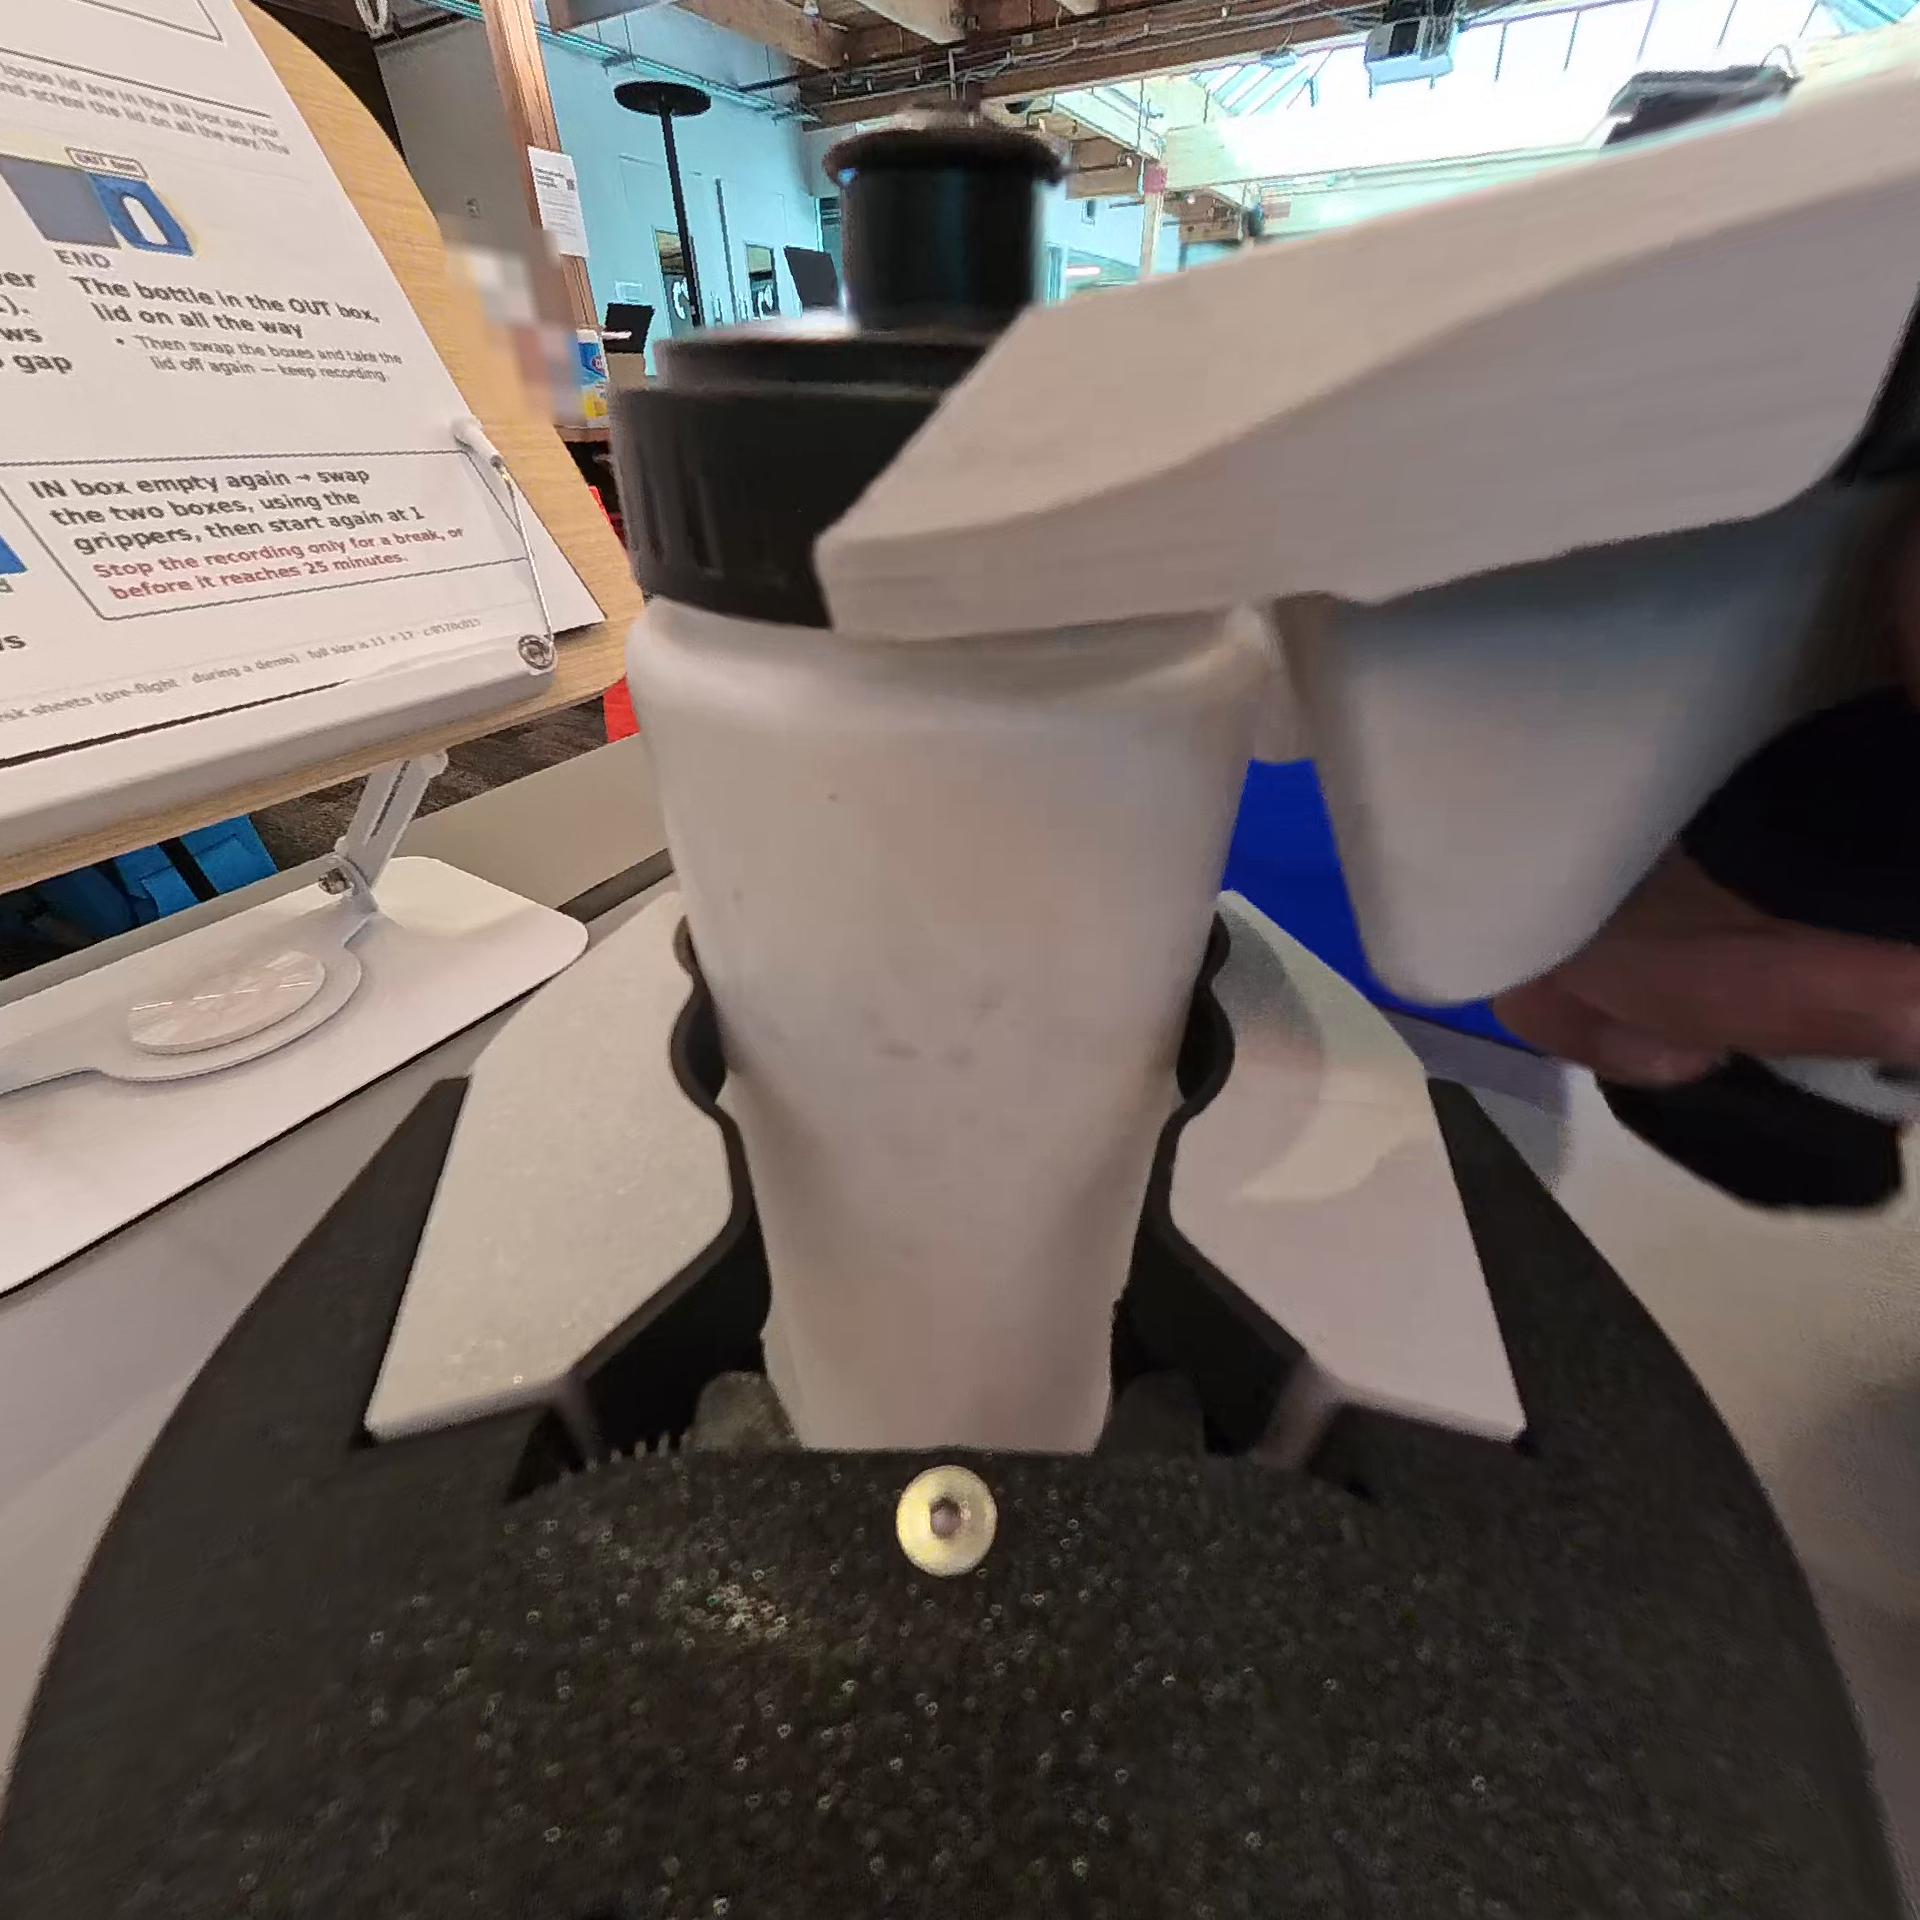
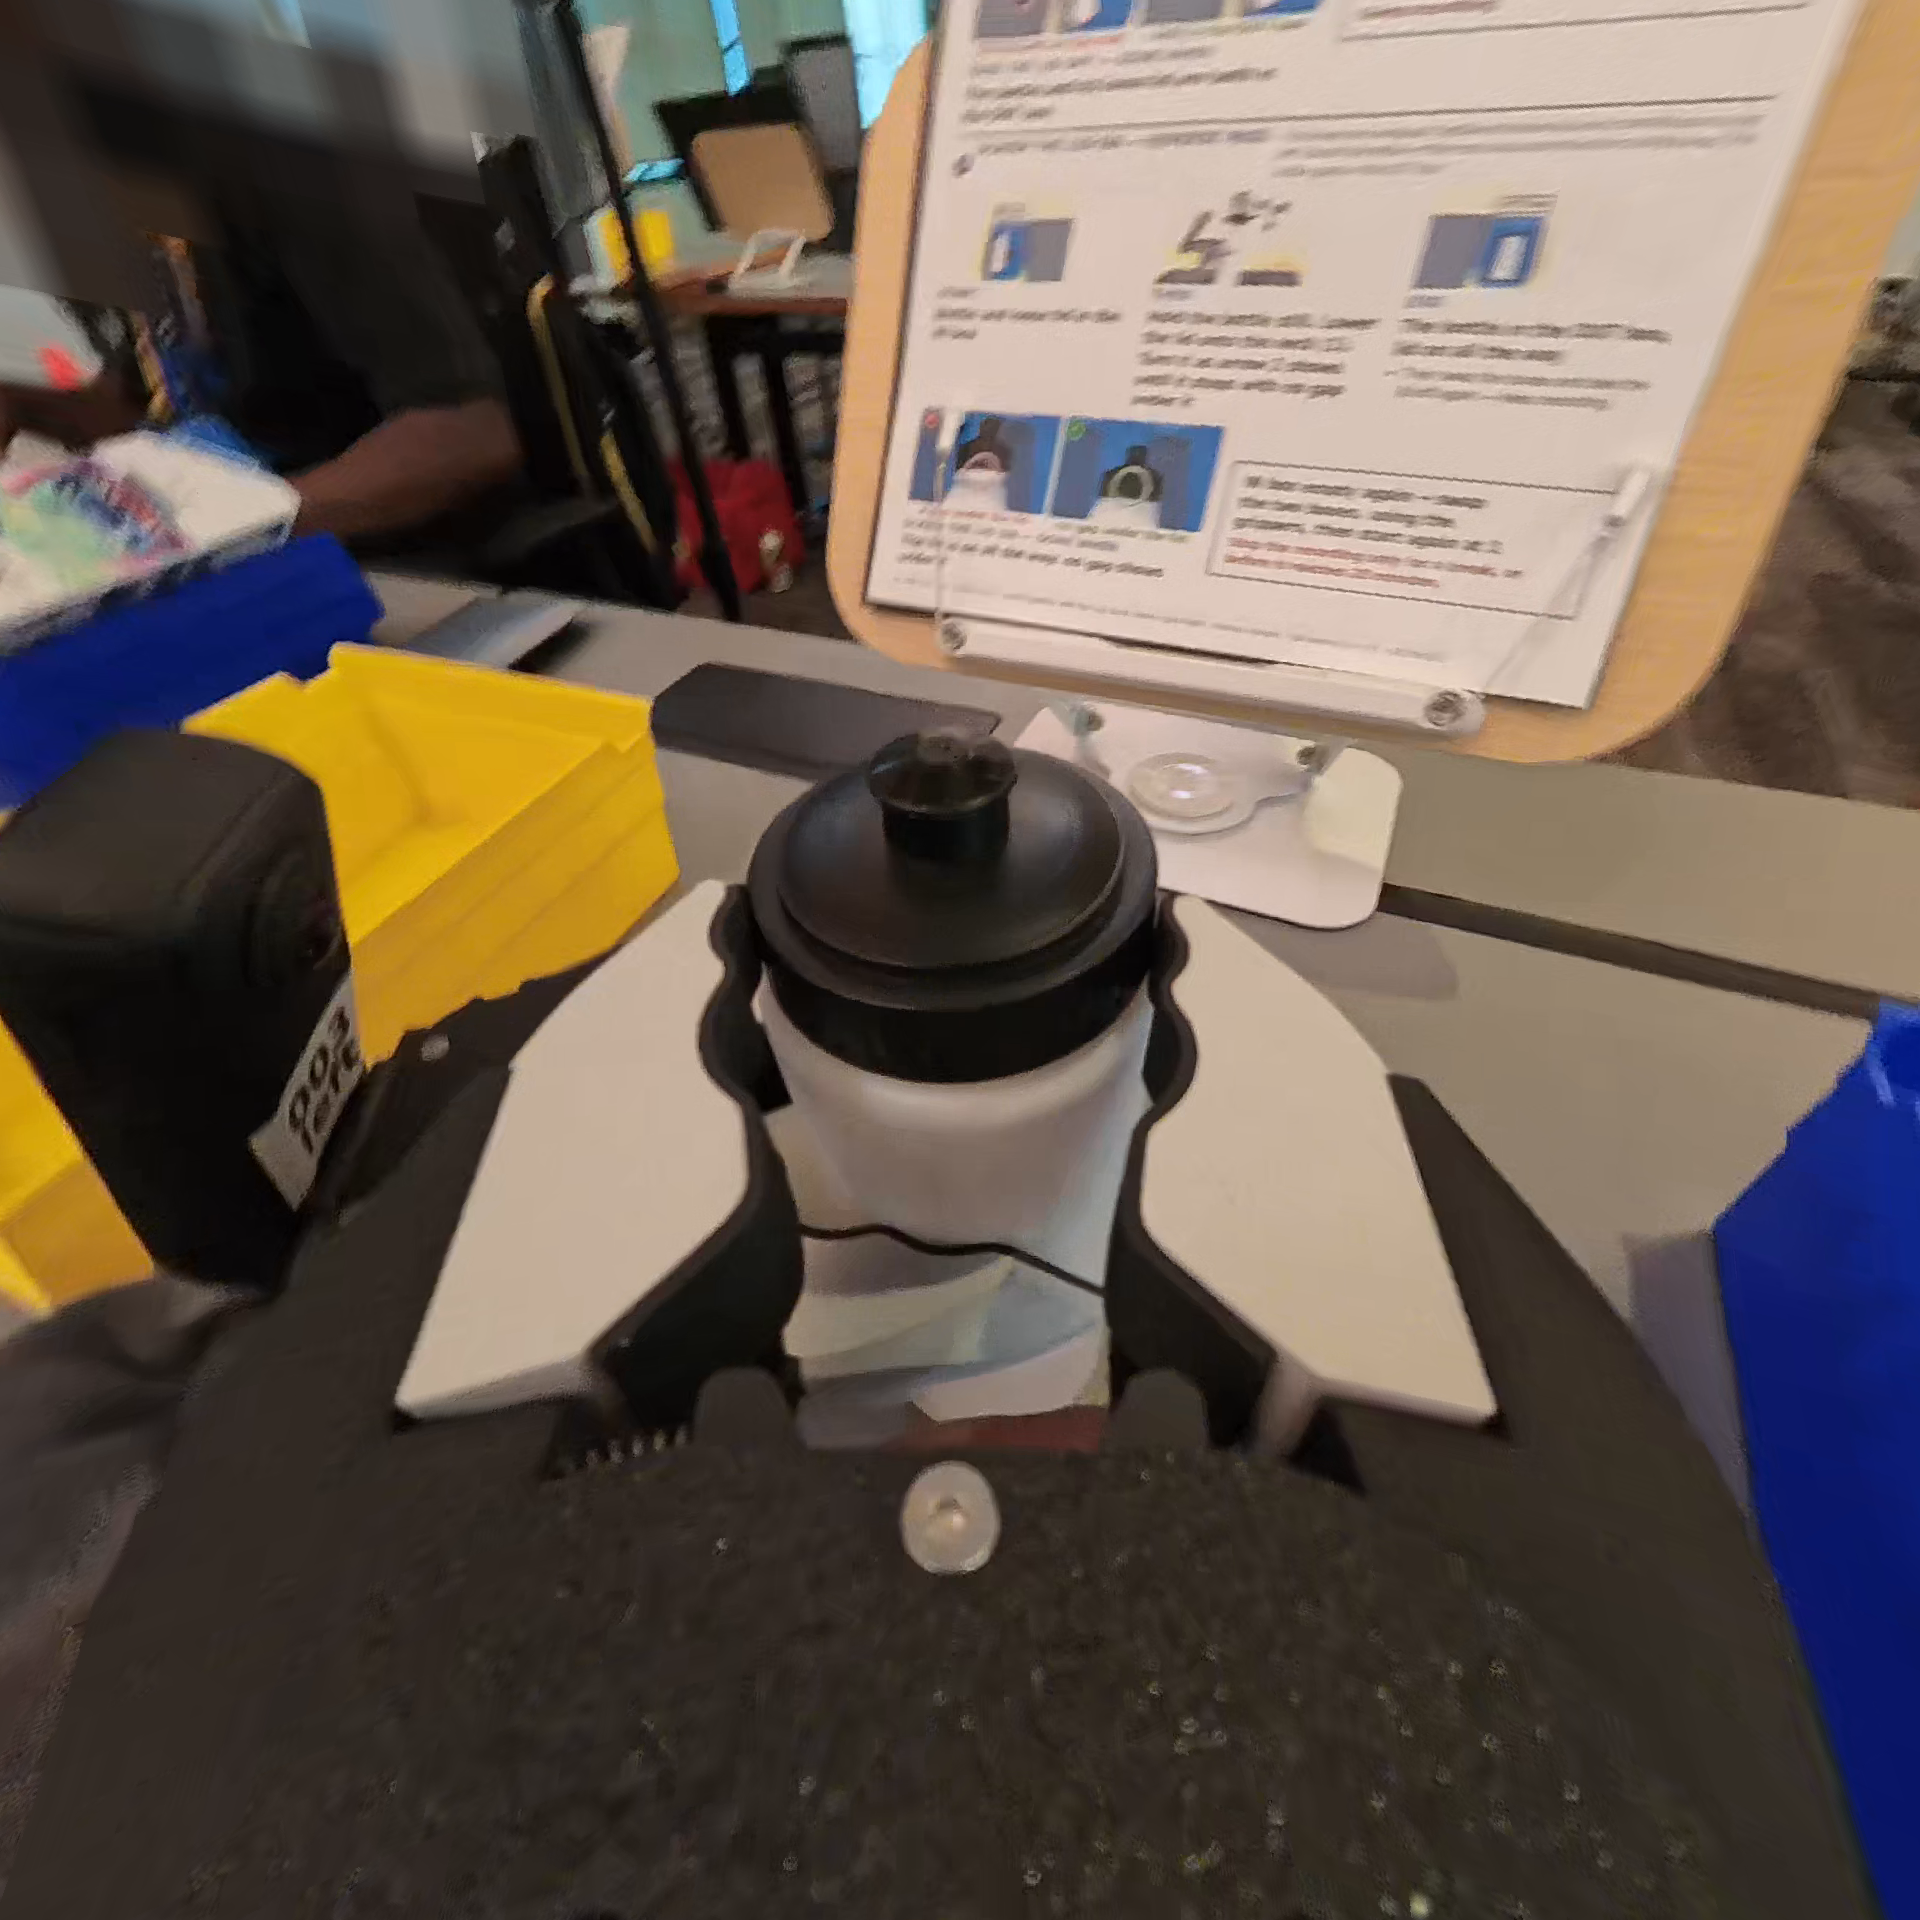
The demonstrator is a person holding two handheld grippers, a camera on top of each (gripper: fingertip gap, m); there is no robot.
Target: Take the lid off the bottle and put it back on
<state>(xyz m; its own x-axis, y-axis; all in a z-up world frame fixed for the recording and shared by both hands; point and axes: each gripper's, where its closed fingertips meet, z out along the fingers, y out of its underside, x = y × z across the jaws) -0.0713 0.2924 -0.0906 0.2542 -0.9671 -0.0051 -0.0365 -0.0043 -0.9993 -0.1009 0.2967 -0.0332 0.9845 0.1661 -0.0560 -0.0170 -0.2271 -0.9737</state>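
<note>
The left gripper [image 1: 951, 1049] fingers pinch the white bottle [image 1: 935, 935] body, holding it upright. The right gripper [image 2: 951, 977] fingers clamp the black lid [image 2: 951, 925], seated on the bottle neck.

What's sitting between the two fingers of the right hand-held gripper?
In the right wrist view, the black ribbed screw-on lid atop the white plastic bottle fills the gap of the right hand-held gripper, touching both fingers.

Right gripper [image 1: 1039, 561] hides lid [image 1: 769, 468] edge.
</note>
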